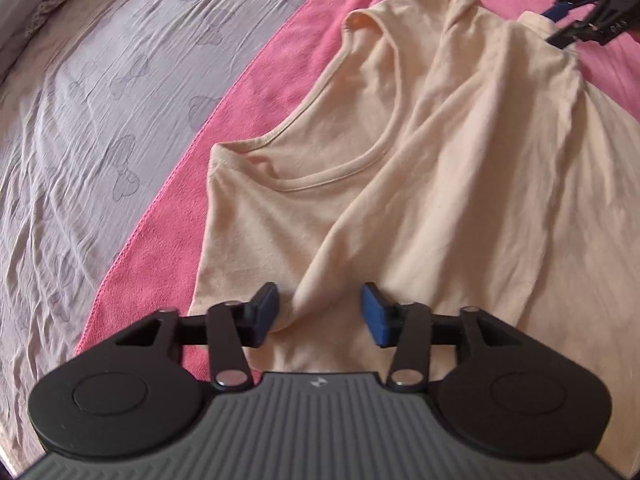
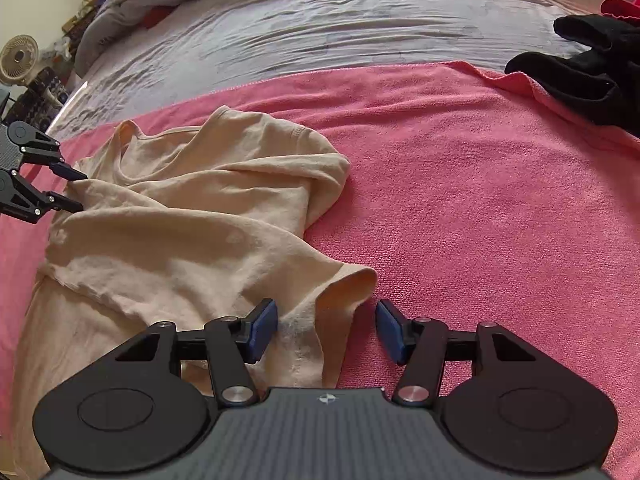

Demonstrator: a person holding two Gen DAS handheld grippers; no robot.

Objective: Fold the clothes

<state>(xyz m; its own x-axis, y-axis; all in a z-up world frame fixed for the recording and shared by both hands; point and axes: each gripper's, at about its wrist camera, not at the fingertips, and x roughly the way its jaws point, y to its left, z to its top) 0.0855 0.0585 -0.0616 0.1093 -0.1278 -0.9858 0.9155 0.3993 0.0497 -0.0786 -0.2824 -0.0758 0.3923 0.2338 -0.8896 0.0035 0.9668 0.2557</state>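
Cream T-shirt (image 1: 440, 184) rumpled on pink towel (image 1: 168, 240) over bed, left hand-held gripper (image 1: 320, 312) and right hand-held gripper (image 2: 326, 330) each part-open astride a fabric ridge, unclamped; grasping stage, judged; next: pinch shut, lift, spread flat.

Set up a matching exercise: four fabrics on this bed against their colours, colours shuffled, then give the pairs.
Things:
1. short-sleeved cotton T-shirt
2. terry towel under the T-shirt
3. wrinkled bedsheet with a bow print
4. crumpled garment at the towel's far corner

Colours:
A. black
B. pale grey-lilac
C. cream-beige
D. pink

Pairs: 1-C, 2-D, 3-B, 4-A
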